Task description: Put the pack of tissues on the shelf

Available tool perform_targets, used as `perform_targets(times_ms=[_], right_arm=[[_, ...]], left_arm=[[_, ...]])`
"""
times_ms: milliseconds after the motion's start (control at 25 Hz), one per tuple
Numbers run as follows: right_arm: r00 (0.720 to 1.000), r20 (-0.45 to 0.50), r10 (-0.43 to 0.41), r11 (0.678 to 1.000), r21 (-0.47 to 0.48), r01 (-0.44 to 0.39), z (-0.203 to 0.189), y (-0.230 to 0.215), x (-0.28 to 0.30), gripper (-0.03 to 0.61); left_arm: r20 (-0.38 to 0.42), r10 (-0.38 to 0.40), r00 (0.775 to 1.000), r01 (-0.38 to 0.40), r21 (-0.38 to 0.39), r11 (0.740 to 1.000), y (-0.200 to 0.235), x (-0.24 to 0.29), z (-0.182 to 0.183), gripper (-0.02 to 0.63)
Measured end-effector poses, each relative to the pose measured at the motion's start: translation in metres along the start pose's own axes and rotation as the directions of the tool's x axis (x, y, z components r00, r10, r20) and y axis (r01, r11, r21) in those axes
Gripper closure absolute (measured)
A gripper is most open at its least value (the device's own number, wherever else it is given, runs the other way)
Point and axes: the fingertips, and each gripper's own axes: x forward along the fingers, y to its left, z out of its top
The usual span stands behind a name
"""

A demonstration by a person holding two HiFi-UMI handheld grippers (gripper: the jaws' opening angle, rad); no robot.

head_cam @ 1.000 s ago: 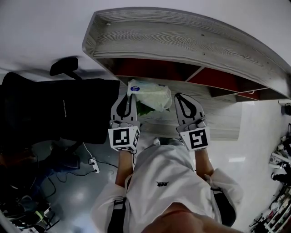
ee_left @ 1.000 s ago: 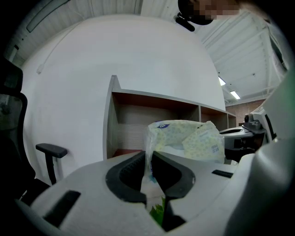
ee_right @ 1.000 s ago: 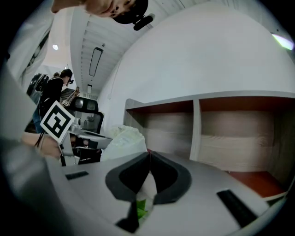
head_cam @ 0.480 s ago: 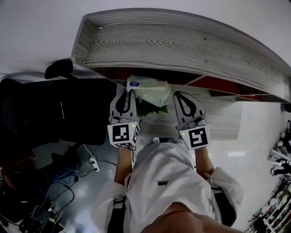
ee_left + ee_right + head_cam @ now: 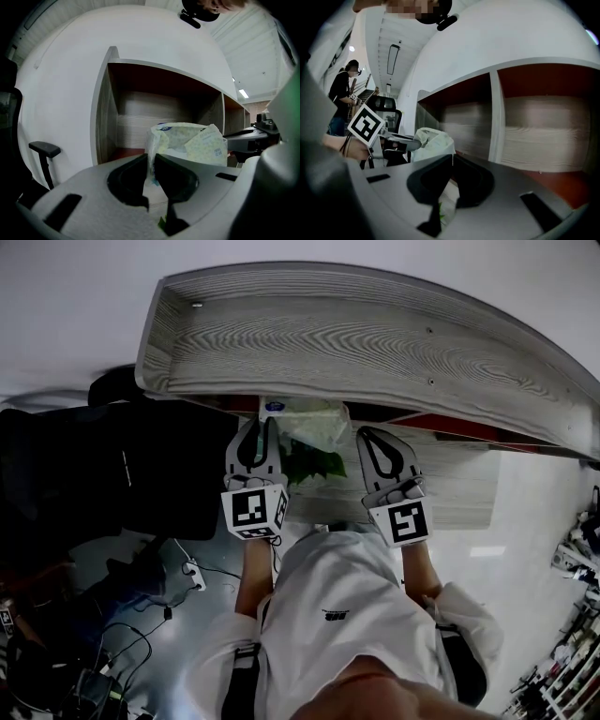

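The pack of tissues [image 5: 307, 425], in pale crinkled plastic with a green patch, hangs between my two grippers at the mouth of the grey wooden shelf [image 5: 356, 343]. In the head view its far end is hidden under the shelf's top board. My left gripper [image 5: 260, 427] is shut on the pack's left wrapper edge. The left gripper view shows the pack [image 5: 192, 143] just past the left gripper [image 5: 151, 157], before an open compartment [image 5: 136, 117]. My right gripper [image 5: 367, 435] is shut at the pack's right edge. Wrapper film [image 5: 446, 201] shows at the right gripper [image 5: 452, 159].
A black office chair [image 5: 112, 465] stands close on the left, with its armrest [image 5: 44, 150] beside the shelf's side wall. Cables and a power strip [image 5: 194, 575] lie on the floor. A divider [image 5: 496, 117] splits the compartments. Far left, a person [image 5: 342, 93] stands.
Both grippers and the pack have moved forward to the shelf. The pack's far end has slipped under the top board, and more of the shelf top fills the head view.
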Motion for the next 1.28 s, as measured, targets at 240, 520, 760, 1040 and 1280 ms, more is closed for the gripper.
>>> perform_targets(times_ms=[240, 520, 760, 1040, 1280], right_arm=[[1.000, -0.004, 0.014, 1.000, 0.005, -0.014, -0.006, -0.002, 0.018, 0.550], [0.999, -0.008, 0.034, 0.999, 0.008, -0.034, -0.006, -0.002, 0.020, 0.549], [0.999, -0.013, 0.048, 0.999, 0.012, -0.048, -0.008, -0.004, 0.025, 0.549], [0.998, -0.017, 0.062, 0.998, 0.020, -0.062, -0.010, -0.007, 0.031, 0.549], [0.997, -0.020, 0.077, 0.997, 0.028, -0.076, -0.011, -0.005, 0.034, 0.549]], left_arm=[[-0.008, 0.024, 1.000, -0.024, 0.007, 1.000, 0.014, 0.017, -0.003, 0.555], [-0.003, 0.035, 0.999, -0.035, 0.012, 0.999, 0.012, 0.024, 0.004, 0.555], [-0.004, 0.051, 0.999, -0.051, 0.009, 0.999, 0.014, 0.033, 0.006, 0.555], [-0.001, 0.063, 0.998, -0.063, 0.017, 0.998, 0.014, 0.043, 0.010, 0.555], [0.003, 0.050, 0.999, -0.050, 0.021, 0.999, 0.009, 0.047, 0.010, 0.555]])
